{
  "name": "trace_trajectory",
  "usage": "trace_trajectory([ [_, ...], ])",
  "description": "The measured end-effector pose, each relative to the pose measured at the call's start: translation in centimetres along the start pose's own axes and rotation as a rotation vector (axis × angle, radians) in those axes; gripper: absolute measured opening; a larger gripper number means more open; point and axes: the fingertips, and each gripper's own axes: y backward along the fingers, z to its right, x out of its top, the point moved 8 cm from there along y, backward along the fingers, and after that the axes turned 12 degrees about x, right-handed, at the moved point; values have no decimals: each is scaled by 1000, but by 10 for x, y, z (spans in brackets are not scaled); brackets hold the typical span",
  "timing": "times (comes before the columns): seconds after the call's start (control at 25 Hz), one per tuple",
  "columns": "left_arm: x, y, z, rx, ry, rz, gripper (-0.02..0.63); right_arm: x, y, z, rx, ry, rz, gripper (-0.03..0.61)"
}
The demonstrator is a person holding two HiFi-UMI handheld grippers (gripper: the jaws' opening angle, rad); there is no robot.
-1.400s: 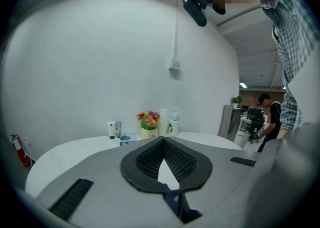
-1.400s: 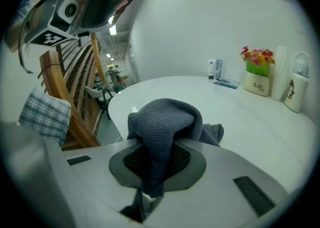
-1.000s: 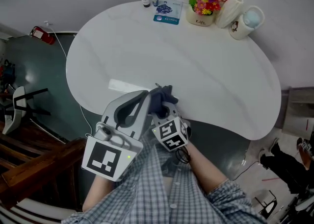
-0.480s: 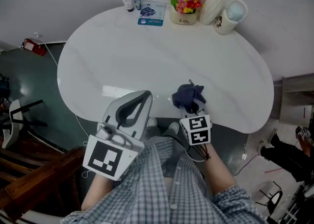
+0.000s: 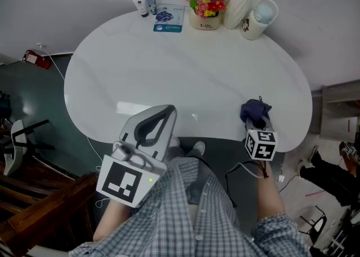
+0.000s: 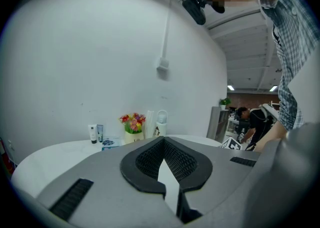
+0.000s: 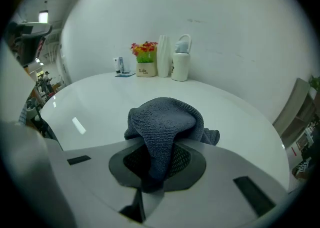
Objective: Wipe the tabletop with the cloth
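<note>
Right tool (image 5: 257, 122) clamps the bunched cloth (image 5: 253, 109), resting on the worktop (image 5: 169, 64) just ahead; left tool (image 5: 161, 116) is closed, empty. Wiping seems partway at most, with the broad surface beyond likely left to do.

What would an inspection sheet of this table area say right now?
Surface: glossy white tabletop.
Job's things: dark cloth, bunched near the table's right edge.
Clutter: flower pot, white vase, jug, two tubes and a packet along the far edge.
Grippers: right tongs shut on the cloth; left tongs shut, holding nothing.
Cables: black cable loops below the right tongs.
Surroundings: dark floor, wooden furniture at left.
</note>
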Motion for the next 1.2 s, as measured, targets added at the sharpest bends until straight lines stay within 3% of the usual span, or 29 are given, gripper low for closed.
trace_trajectory([
  [0.28,0,1,-4,15,4,-6,2,5,-4,7,4,-17,-11,37],
  [0.6,-1,5,-11,34,11,2,2,32,-35,-26,70,16,2,37],
  [1.2,-3,13,-29,68,21,1,2,89,-109,-187,408,240,-14,37],
])
